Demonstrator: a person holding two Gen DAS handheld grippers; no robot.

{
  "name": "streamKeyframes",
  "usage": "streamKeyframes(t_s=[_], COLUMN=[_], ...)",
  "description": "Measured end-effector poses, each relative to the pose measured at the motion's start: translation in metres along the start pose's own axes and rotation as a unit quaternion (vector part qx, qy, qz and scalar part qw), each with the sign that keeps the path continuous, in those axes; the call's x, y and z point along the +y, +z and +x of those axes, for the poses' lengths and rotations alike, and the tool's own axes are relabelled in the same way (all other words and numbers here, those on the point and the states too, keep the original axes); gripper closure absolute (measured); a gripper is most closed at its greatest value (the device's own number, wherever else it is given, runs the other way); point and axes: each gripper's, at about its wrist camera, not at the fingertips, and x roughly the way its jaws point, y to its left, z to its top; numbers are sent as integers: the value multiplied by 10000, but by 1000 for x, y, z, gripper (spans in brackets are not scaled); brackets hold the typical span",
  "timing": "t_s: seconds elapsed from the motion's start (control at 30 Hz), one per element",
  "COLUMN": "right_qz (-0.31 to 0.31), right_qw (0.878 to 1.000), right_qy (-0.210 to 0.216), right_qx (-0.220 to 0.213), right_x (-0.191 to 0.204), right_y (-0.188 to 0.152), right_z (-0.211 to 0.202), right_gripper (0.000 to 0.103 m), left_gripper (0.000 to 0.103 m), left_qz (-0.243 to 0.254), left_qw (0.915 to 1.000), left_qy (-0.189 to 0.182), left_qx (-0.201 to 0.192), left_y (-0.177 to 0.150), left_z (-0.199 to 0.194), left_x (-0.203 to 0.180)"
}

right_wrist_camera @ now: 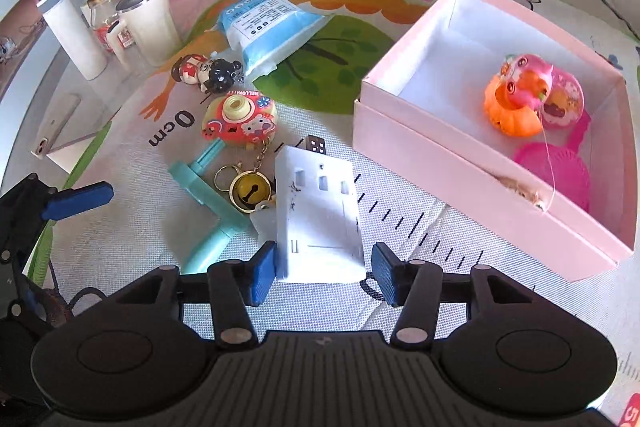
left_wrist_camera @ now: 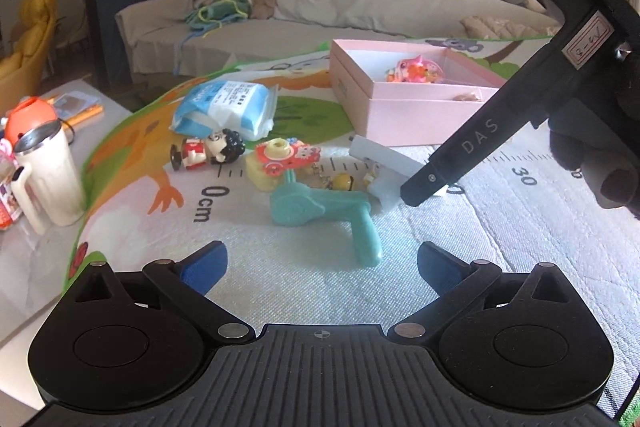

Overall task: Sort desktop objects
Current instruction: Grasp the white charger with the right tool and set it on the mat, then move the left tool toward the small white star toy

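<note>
The right gripper [right_wrist_camera: 323, 273] is seen with its blue pads parted on either side of a white rectangular plastic block [right_wrist_camera: 318, 215] lying on the printed play mat [right_wrist_camera: 132, 227]; the left pad is at its edge, the right pad stands clear. The left gripper [left_wrist_camera: 322, 269] is held wide apart, nothing between its pads, above a teal plastic toy hair dryer [left_wrist_camera: 320, 211]. An open pink cardboard box [right_wrist_camera: 472, 195] is placed just beside the block.
</note>
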Motion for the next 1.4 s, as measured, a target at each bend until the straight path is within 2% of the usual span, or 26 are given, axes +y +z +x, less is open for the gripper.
streamKeyframes(t_s=[0.17, 0.37, 0.43, 0.57, 0.63, 0.73, 0.77, 0.83, 0.97, 1.0, 1.03, 1.13, 1.23, 1.37, 1.4], right_qz=[269, 546, 403, -82, -160, -103, -76, -72, -21, 10, 30, 70, -7, 51, 91], right_qw=[9982, 9923, 9934, 9936, 9923, 9920, 9918, 9907, 9878, 9876, 9878, 9870, 9861, 9854, 9852], right_qy=[350, 745, 505, -394, -603, -644, -655, -726, -884, -878, -856, -859, -919, -937, -946], right_qx=[-410, -828, -951, -1055, -1067, -1085, -1097, -1147, -1285, -1304, -1304, -1355, -1385, -1419, -1428], right_x=[-8, -29, -31, -32, -36, -40, -41, -42, -41, -40, -40, -38, -36, -37, -38], right_y=[-9, -38, -54, -89, -106, -123, -127, -136, -146, -148, -149, -152, -151, -151, -151], right_z=[5, -40, -54, -69, -72, -73, -72, -71, -60, -57, -55, -51, -50, -46, -46], right_gripper=[53, 54, 55, 54, 46, 39, 38, 34, 27, 27, 27, 21, 19, 12, 10], left_gripper=[0, 0, 0, 0, 0, 1, 5, 20, 30, 48, 56, 57, 57, 55, 50], left_qz=[204, 231, 243, 375, 420, 362, 341, 371, 541, 574, 613, 886, 1179, 1142, 1111], left_qw=[9995, 9989, 9989, 9988, 9988, 9992, 9993, 9990, 9979, 9977, 9975, 9957, 9926, 9917, 9920], left_qy=[185, 375, 375, 327, 267, 117, 92, 51, 276, 241, 189, 69, -228, -480, -485], left_qx=[123, 185, 174, 21, 7, 94, 138, 256, 243, 258, 309, 259, 207, 347, 365], left_y=[1, 7, 13, 24, 30, 37, 39, 42, 42, 41, 40, 30, 17, 5, 3], left_z=[-2, -1, 3, 14, 23, 35, 41, 50, 60, 61, 61, 53, 37, 22, 20], left_x=[-13, -17, -22, -35, -42, -52, -55, -60, -70, -71, -71, -72, -73, -67, -65])
